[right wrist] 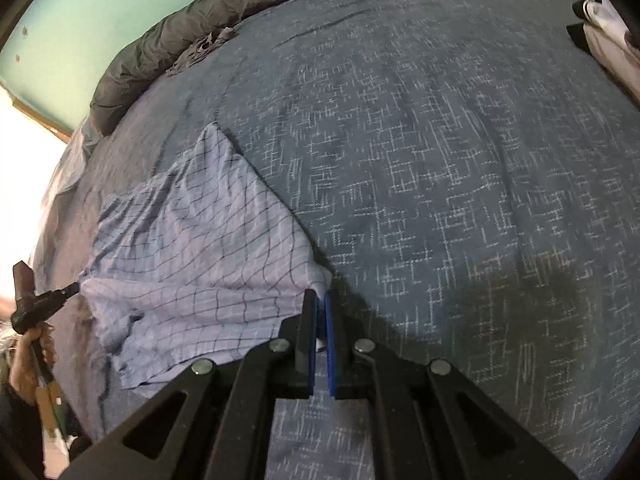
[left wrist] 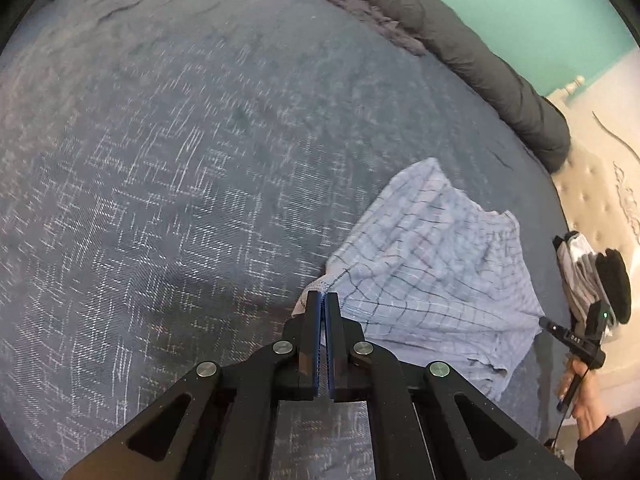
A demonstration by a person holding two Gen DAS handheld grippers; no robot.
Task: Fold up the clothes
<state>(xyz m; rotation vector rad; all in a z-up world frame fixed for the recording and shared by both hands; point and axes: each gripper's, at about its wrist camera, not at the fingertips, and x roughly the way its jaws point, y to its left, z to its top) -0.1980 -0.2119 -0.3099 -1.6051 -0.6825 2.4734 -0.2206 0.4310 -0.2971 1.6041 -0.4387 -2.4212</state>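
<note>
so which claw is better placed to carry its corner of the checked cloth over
Left, marginally: the left claw is shut tight on the hem of the checked cloth, while the right claw holds its corner only at the tips, with a gap behind.

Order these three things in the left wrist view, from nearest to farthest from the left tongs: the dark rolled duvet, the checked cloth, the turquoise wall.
1. The checked cloth: pinched at its corner by the left tongs, spreading to the right.
2. The dark rolled duvet: along the far edge of the bed, upper right.
3. The turquoise wall: behind the duvet, top right.
</note>
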